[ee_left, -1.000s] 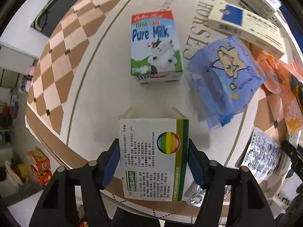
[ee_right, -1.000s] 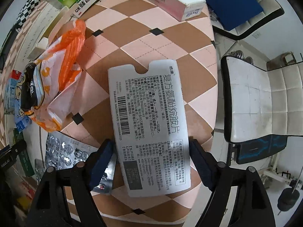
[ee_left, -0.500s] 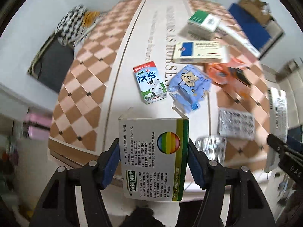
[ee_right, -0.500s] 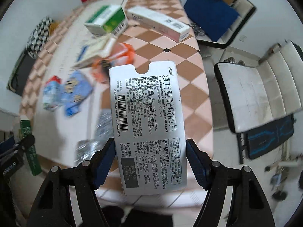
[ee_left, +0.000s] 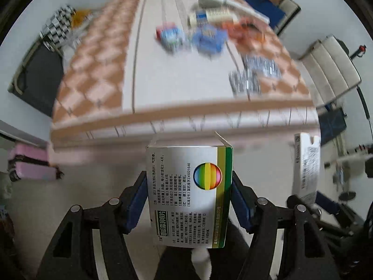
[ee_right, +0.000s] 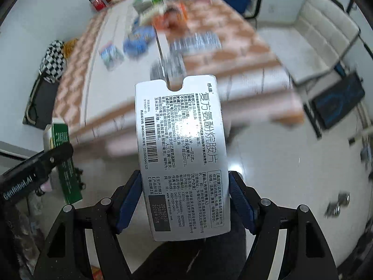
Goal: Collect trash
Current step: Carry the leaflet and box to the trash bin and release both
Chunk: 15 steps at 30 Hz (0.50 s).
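Trash in both claws: left gripper (ee_left: 189, 200) pinches a rainbow-dotted white carton (ee_left: 189, 193), right gripper (ee_right: 185, 200) a flat white medicine sleeve (ee_right: 183, 154); firm squeeze advisable until over a bin.

The left gripper (ee_left: 189, 200) is held out level over the floor, off the table edge, its two blue-padded fingers (ee_left: 136, 204) pressed against the sides of a small medicine box (ee_left: 188, 193) so that it stands upright between them. The right gripper (ee_right: 185, 200) is beside it at about the same height, its pads (ee_right: 129, 204) clamped on the lower end of a flat white carton (ee_right: 184, 161) that sticks forward. Each gripper shows at the edge of the other's wrist view.
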Tool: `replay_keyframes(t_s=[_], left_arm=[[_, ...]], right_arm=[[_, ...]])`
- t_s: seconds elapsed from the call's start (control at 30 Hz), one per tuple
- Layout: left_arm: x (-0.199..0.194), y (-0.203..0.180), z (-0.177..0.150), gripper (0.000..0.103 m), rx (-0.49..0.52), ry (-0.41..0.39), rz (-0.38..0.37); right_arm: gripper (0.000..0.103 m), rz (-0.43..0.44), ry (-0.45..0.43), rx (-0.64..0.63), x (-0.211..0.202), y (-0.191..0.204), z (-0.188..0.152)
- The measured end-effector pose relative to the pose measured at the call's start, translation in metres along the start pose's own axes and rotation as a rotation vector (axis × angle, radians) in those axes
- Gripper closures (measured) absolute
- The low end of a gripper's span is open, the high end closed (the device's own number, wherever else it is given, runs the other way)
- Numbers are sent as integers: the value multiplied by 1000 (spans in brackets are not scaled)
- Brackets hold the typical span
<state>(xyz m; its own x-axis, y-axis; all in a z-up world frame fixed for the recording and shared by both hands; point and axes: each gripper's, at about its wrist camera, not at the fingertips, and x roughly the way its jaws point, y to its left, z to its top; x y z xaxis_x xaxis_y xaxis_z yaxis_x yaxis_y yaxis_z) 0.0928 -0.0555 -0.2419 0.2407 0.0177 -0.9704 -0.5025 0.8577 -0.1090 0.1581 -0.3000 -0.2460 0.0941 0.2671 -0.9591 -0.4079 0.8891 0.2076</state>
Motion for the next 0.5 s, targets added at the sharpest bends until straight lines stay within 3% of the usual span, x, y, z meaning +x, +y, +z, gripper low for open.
replay_keyframes(t_s=[0.2, 0.5], left_arm=[[99, 0, -41, 40, -42, 151, -61], [282, 7, -68, 39, -96, 318, -126]], right_arm=[[28, -14, 129, 52, 83, -27, -66], [28, -8, 254, 160, 265, -74, -121]])
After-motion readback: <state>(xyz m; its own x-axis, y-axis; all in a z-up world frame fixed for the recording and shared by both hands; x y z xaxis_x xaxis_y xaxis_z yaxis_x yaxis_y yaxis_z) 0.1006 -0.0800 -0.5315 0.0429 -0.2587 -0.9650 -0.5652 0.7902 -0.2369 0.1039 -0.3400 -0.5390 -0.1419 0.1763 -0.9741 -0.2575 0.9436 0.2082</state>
